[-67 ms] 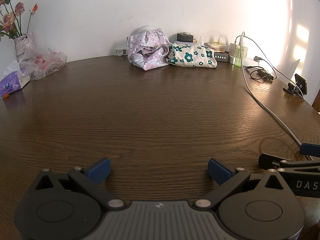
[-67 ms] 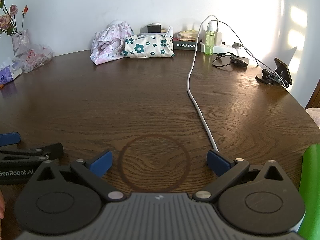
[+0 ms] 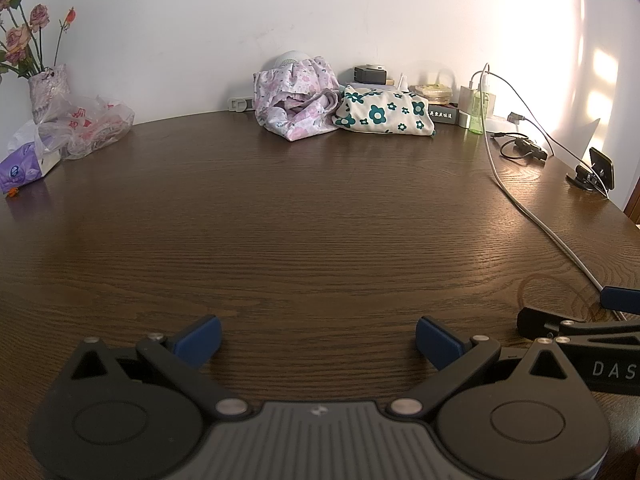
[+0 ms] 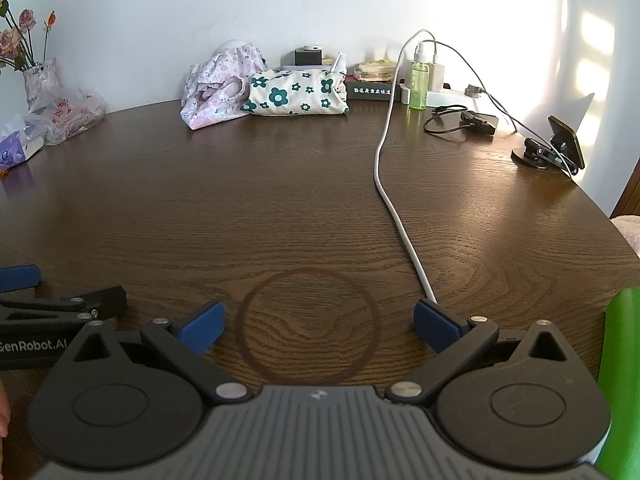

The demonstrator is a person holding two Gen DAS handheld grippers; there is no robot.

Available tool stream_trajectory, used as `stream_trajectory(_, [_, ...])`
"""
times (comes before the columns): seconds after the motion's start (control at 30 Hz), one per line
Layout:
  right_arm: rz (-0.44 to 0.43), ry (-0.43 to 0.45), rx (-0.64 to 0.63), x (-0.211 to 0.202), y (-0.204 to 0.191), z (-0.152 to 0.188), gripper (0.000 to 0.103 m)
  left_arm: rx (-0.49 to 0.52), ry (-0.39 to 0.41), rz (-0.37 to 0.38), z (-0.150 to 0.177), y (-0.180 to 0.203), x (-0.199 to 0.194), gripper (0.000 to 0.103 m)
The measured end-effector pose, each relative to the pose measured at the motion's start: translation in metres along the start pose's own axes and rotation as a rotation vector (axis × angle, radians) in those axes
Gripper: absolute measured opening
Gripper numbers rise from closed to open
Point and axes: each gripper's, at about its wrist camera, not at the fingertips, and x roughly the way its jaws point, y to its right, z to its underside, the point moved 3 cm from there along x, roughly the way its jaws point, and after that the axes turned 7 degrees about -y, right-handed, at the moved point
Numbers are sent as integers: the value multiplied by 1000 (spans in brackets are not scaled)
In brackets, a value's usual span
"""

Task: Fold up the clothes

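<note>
Two bundles of clothes lie at the far edge of the dark wooden table (image 3: 300, 220), against the wall. A crumpled pink flowered garment (image 3: 296, 104) (image 4: 218, 84) is on the left; a cream one with teal flowers (image 3: 384, 114) (image 4: 296, 94) lies folded to its right. My left gripper (image 3: 318, 340) is open over bare wood near the table's front, nothing between its blue pads. My right gripper (image 4: 319, 328) is open too, above a dark ring mark (image 4: 308, 326) in the wood. Both are far from the clothes. The two grippers sit side by side.
A white cable (image 4: 394, 216) runs from the chargers at the back to beside my right gripper. A green spray bottle (image 4: 418, 84), a phone stand (image 4: 556, 148), a vase with plastic bags (image 3: 76, 120) and a tissue box (image 3: 24, 168) line the table's edges. Something green (image 4: 624, 380) is at the right.
</note>
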Motion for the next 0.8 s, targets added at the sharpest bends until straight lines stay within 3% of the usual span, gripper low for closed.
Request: stream_trajectory(0.8, [20,-4,5,3,2,1,102,0,1,0,0,0,-1,103])
